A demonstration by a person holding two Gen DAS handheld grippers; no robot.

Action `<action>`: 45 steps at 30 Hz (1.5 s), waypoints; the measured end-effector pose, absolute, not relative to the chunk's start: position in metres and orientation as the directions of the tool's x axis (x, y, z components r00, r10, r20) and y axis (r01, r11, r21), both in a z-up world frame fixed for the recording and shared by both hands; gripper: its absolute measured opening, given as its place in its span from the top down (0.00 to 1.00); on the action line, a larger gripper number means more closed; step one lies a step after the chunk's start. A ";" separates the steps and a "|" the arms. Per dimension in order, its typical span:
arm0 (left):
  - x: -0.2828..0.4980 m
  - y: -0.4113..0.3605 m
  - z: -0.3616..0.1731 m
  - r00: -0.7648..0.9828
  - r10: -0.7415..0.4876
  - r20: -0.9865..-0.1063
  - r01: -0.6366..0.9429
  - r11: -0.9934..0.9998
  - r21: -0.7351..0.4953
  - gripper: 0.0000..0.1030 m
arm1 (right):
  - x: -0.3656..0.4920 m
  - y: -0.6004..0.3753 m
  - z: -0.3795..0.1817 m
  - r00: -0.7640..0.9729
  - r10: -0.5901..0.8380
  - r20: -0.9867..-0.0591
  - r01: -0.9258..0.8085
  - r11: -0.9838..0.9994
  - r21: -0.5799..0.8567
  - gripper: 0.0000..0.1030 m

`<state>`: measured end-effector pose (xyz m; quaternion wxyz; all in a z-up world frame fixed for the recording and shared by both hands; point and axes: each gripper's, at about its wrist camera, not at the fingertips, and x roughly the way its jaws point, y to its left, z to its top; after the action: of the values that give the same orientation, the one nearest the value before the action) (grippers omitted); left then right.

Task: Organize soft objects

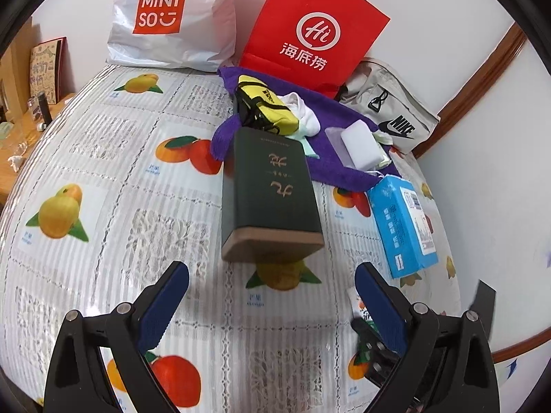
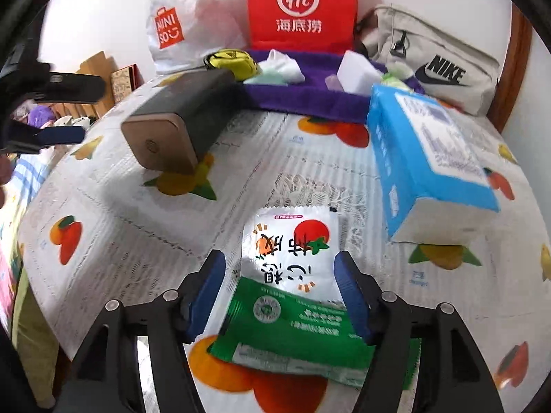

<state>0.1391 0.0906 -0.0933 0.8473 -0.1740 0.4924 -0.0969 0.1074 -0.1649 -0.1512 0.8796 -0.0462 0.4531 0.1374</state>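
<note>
A purple towel point(image 1: 344, 165) lies at the back of the table, also in the right wrist view point(image 2: 303, 99). On it sit a yellow pouch point(image 1: 265, 103), white socks point(image 1: 304, 113) and a white sponge block point(image 1: 358, 144). A dark green box point(image 1: 272, 189) lies in front, and a blue tissue pack point(image 1: 401, 223) to its right. My left gripper point(image 1: 272, 289) is open and empty just before the box. My right gripper point(image 2: 279, 285) is open, its fingers either side of a white and green snack packet point(image 2: 289, 282) lying flat on the table; they do not touch it.
A white Miniso bag point(image 1: 165, 17), a red paper bag point(image 1: 310, 31) and a grey Nike bag point(image 1: 392, 113) stand along the back wall. The fruit-print tablecloth point(image 1: 120, 179) covers the table. A wooden shelf with small items is at left point(image 1: 20, 130).
</note>
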 end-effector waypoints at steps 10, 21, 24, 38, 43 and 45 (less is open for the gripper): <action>0.124 0.090 -0.093 0.497 -0.297 -0.816 -0.028 0.934 -0.357 0.05 | 0.127 -0.145 -0.158 0.576 0.227 -0.785 -0.306 0.951 0.050 0.60; 0.109 0.066 -0.104 0.472 -0.314 -0.824 0.034 0.940 -0.338 0.05 | 0.112 -0.168 -0.127 0.627 0.297 -0.720 -0.301 0.945 0.128 0.79; 0.106 0.049 -0.109 0.457 -0.342 -0.821 0.092 0.936 -0.338 0.05 | 0.095 -0.184 -0.116 0.655 0.284 -0.700 -0.282 0.952 0.122 0.79; 0.103 -0.068 -0.138 0.359 -0.414 -0.836 0.416 0.873 -0.253 0.06 | 0.034 -0.288 -0.121 0.686 0.126 -0.716 -0.084 0.992 0.094 0.79; 0.111 -0.107 -0.138 0.321 -0.460 -0.828 0.537 0.809 -0.241 0.06 | 0.024 -0.316 -0.129 0.675 0.103 -0.731 -0.027 0.993 0.115 0.79; 0.114 -0.121 -0.142 0.304 -0.457 -0.836 0.571 0.790 -0.224 0.06 | 0.023 -0.322 -0.133 0.667 0.099 -0.739 -0.019 0.993 0.116 0.79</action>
<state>0.1135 -0.1212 -0.1416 0.8056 0.0571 0.4959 -0.3191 0.0228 -0.3219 -0.1334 0.9116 0.0492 0.4068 0.0322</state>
